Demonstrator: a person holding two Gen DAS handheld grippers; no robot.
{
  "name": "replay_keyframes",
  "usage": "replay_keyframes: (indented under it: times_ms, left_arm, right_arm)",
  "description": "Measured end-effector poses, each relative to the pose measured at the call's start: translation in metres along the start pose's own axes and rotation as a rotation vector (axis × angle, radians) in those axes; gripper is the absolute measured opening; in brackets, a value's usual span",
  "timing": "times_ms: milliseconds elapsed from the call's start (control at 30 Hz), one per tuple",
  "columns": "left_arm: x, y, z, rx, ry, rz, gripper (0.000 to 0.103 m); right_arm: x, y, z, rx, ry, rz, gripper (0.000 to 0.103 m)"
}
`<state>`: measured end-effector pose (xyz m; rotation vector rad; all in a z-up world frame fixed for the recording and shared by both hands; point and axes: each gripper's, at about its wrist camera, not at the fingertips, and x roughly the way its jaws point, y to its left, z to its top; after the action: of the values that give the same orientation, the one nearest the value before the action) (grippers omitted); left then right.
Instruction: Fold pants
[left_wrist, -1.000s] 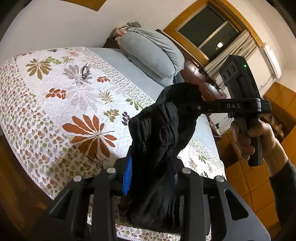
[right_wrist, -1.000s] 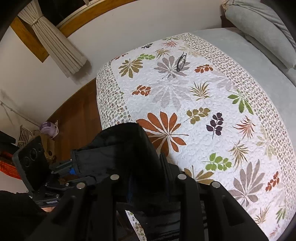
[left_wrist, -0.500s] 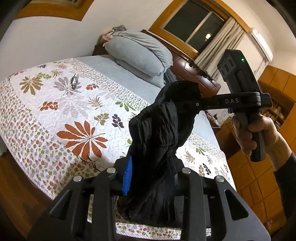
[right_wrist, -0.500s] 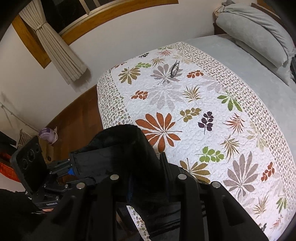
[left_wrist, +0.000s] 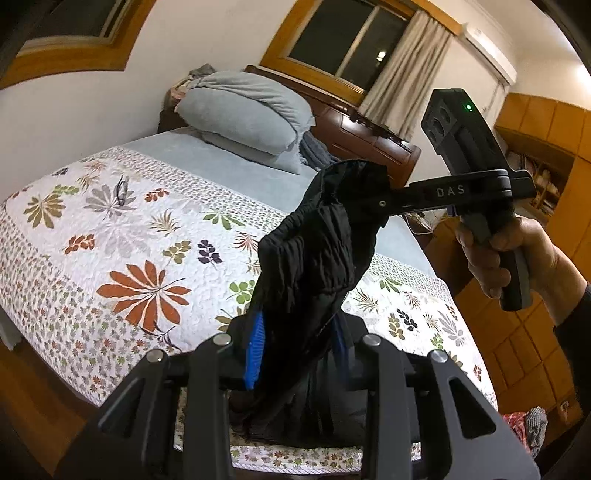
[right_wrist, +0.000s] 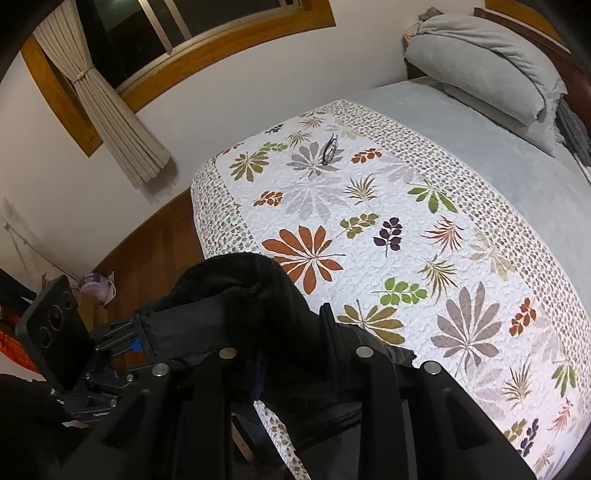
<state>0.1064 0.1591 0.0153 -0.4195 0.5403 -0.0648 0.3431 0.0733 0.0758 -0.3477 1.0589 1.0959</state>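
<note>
Bed (left_wrist: 229, 173) w/ leaf-print quilt (right_wrist: 369, 229), grey pillows (left_wrist: 243, 110) at wooden headboard (left_wrist: 369, 136). White walls, wood-framed dark windows (right_wrist: 207, 22) w/ beige curtains (right_wrist: 110, 107), wood floor (right_wrist: 147, 251), wooden wardrobe (left_wrist: 546, 140).

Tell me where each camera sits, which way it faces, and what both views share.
Left wrist: on the left gripper, facing across the bed toward pillows and window; right gripper and hand show.
Right wrist: on the right gripper, angled down at the quilt; left gripper shows.
Shared: black pants, both grippers shut on them, and glasses.
</note>
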Motion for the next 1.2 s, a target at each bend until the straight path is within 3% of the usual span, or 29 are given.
replay_keyframes:
  times_ms: [1200]
  left_arm:
    - [0.029, -0.084, -0.022, 0.207, 0.050, -0.075, 0.030]
  right_arm:
    - [-0.050, -0.060, -0.080, 0.012, -0.100, 0.030, 0.027]
